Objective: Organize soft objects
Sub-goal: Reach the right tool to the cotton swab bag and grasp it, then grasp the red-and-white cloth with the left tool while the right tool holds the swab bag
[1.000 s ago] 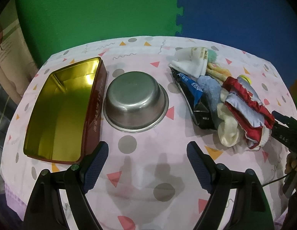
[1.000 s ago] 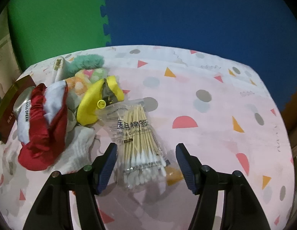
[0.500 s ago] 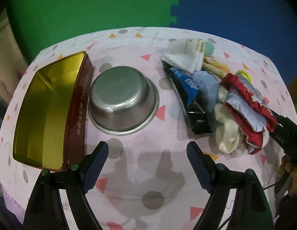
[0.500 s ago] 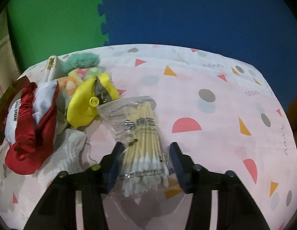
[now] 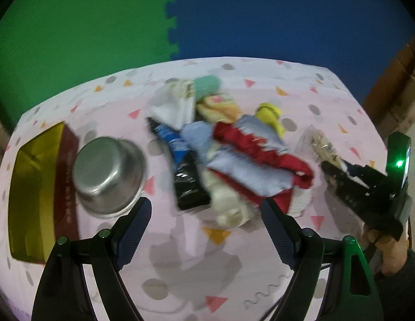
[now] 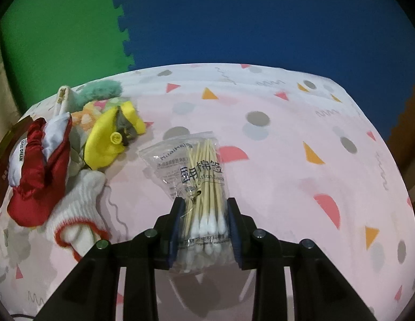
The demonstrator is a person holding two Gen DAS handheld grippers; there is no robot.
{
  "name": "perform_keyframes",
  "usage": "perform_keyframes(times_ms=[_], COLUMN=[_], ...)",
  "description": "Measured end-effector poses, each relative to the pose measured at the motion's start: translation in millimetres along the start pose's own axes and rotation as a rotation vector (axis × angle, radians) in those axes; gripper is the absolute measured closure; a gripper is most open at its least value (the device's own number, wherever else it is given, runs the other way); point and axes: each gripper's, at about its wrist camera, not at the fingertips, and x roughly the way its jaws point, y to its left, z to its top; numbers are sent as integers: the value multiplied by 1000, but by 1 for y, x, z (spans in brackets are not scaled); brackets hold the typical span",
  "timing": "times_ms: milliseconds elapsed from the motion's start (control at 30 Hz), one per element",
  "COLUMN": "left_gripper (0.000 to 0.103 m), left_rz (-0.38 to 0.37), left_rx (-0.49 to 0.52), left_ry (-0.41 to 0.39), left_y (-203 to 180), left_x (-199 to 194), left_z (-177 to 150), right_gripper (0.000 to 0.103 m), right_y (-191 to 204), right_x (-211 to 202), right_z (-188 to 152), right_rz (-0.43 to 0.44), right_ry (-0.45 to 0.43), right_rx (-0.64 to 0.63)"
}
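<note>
A clear bag of cotton swabs (image 6: 202, 176) lies on the pink patterned tablecloth (image 6: 287, 139). My right gripper (image 6: 204, 214) has its jaws closing on the bag's near end, and both pads touch the plastic. The left wrist view shows that gripper (image 5: 333, 171) at the right, on the bag (image 5: 319, 144). Left of it lies a pile of soft things: a red and grey satin piece (image 5: 261, 160), a white glove with a red cuff (image 6: 79, 214), a yellow item (image 6: 111, 136) and a teal fluffy piece (image 6: 103, 93). My left gripper (image 5: 204, 208) hangs open just before the pile, holding nothing.
An overturned steel bowl (image 5: 108, 176) and an open gold-lined tin (image 5: 33, 200) stand at the left of the table. A black and blue packet (image 5: 180, 165) lies between bowl and pile. A person's hand (image 5: 389, 248) holds the right gripper. Green and blue foam mats back the table.
The right jaws have closed from wide apart onto the swab bag. The left view has swung right, so bowl and tin slid left and the pile sits in the middle.
</note>
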Motion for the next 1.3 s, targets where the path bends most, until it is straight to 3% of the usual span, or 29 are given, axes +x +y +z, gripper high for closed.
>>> perform_keyframes(times_ms=[167, 467, 533, 600, 767, 967, 1300], left_gripper=[21, 23, 41, 70, 85, 87, 88], left_rz=[-44, -68, -83, -117, -161, -176, -231], left_rx=[33, 56, 61, 75, 83, 110, 69], left_ry=[-13, 35, 29, 45, 43, 24, 12], left_y=[-17, -35, -36, -37, -35, -33, -13], left_x=[9, 42, 42, 45, 37, 18, -13], left_z=[11, 23, 23, 22, 21, 22, 25], right_gripper=[71, 71, 70, 70, 70, 70, 70], right_y=[-5, -4, -5, -6, -8, -7, -7], right_x=[-4, -2, -2, -2, -2, -2, -2], right_z=[-6, -7, -7, -7, -8, -8, -8], right_rz=[-3, 5, 5, 8, 15, 14, 13], right_ry=[-9, -8, -8, -9, -10, -9, -9], right_rx=[16, 19, 17, 19, 23, 22, 22])
